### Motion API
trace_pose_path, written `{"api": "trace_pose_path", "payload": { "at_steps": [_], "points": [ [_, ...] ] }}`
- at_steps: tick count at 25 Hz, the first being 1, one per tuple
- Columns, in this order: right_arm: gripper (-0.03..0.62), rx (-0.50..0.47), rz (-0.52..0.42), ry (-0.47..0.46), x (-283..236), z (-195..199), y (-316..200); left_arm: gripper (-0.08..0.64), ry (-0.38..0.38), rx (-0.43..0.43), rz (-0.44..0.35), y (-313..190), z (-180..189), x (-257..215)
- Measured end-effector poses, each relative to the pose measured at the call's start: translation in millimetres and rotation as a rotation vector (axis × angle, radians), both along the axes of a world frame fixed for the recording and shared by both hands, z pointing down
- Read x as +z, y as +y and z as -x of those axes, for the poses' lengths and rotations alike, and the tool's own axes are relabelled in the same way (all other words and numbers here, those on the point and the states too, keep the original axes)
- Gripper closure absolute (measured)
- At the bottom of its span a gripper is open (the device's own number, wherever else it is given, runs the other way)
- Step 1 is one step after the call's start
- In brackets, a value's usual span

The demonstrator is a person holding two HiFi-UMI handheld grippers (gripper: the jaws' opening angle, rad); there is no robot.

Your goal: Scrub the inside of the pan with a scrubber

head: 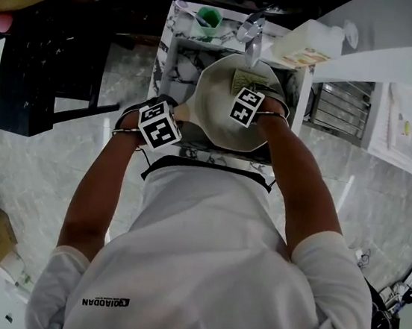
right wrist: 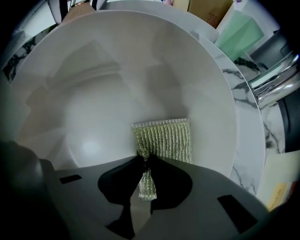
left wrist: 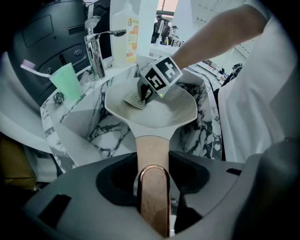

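Scrubber (right wrist: 164, 138) and pan (right wrist: 93, 93) are both in your grasp, so the task seems to be in its working part, not in its preparation. Your right tool (right wrist: 146, 171) has its jaws pressed together on a thin corner of the scrubber. The rest of the mesh pad spreads out just ahead of this tool and lies flat on the inner wall of the pan, on the side nearest to it. Your left tool (left wrist: 152, 178) is clamped on the wooden handle (left wrist: 151, 150), which runs straight forward from between its jaws. It holds the pan over the marble sink (left wrist: 108, 136), with the faucet (left wrist: 96, 51) beyond the tool and to its left.

How much is done I can only judge. The inside is pale and smooth, and I see no dirt, foam or water marks on it, so nothing shows which parts are finished. I think the bottom and the far wall, ahead of your right tool, are left for you to cover.
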State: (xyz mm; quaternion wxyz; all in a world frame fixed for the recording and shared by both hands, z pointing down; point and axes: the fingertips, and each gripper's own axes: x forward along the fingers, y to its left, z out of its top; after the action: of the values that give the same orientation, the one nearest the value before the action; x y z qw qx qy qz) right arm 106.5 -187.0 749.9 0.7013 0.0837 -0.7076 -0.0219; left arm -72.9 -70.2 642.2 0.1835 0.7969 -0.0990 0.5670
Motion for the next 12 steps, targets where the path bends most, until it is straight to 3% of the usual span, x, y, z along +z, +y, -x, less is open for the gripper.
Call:
{"api": "trace_pose_path", "payload": {
  "at_steps": [12],
  "points": [
    [0.518, 0.097, 0.099, 0.058, 1.4, -19.5, 33.2, 0.35, 0.0, 0.003, -0.011, 0.3, -0.1, -0.1]
  ]
}}
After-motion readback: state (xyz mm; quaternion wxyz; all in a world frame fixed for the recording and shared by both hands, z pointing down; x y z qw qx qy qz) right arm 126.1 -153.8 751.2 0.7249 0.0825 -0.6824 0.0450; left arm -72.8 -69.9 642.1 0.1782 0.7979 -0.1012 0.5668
